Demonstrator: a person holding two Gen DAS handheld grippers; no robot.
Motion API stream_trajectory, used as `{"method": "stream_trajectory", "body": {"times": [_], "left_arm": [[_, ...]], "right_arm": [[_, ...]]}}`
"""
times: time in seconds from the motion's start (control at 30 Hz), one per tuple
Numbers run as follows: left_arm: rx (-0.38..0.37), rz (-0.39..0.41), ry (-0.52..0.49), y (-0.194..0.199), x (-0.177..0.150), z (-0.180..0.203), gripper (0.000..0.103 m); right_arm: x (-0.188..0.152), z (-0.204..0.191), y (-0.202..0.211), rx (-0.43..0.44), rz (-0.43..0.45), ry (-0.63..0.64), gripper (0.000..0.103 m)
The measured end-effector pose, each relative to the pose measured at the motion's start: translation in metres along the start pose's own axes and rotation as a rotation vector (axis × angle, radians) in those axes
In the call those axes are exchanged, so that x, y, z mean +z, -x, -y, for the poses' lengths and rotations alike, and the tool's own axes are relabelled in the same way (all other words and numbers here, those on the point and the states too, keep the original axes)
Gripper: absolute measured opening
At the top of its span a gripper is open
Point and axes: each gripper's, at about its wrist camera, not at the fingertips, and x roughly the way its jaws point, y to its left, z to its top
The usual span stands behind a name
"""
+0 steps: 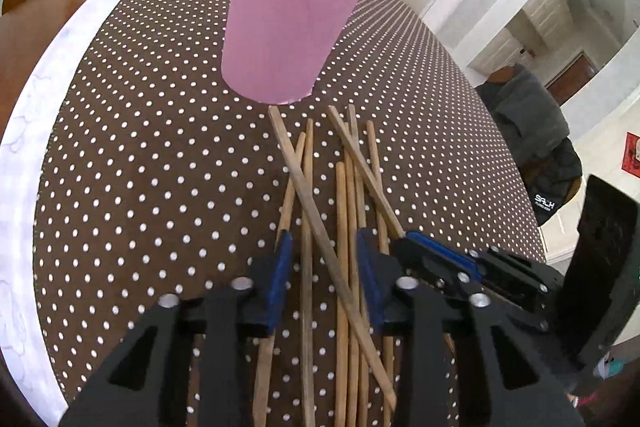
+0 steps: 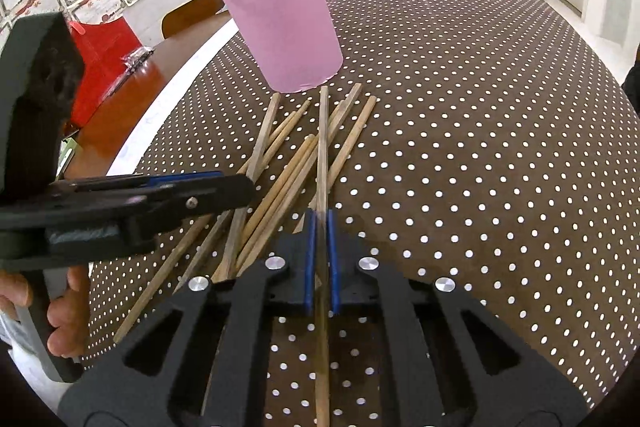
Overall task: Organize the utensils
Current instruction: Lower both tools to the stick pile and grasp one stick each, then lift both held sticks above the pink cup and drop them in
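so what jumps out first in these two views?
The pink cup stands mid-cloth on the dotted tablecloth, a few chopsticks already leaning out of it. Just in front of it lies a crossed pile of loose chopsticks. The right gripper is shut on one chopstick from the pile, while the left gripper stands open, straddling several.

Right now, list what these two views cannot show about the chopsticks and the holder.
- Pink holder: inside hidden by its wall, both views.
- Chopstick pile: near ends covered by left tool, left view.
- Gripped chopstick: near end cut off at frame bottom, right view, behind right tool.
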Motion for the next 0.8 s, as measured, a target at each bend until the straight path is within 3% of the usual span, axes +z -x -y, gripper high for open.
{"method": "stream_trajectory", "body": {"times": [0.07,0.17,0.47,0.8], "left_arm": [[0.013,-0.015,0.003,-0.005,0.004,0.001,0.028],[0.039,-0.026,-0.002,-0.01,0.007,0.004,0.01],[0.049,-0.03,0.006,-0.014,0.018,0.007,0.007],[0.027,0.024,-0.028,0.007,0.014,0.013,0.007]], "right_arm": [[-0.002,0.004,0.002,0.01,-0.002,-0.003,0.007],[-0.002,0.006,0.003,0.018,-0.001,-0.002,0.007],[0.007,0.007,-0.002,0.019,-0.032,0.007,0.007],[0.033,-0.013,-0.023,-0.062,-0.152,0.094,0.007]]}}
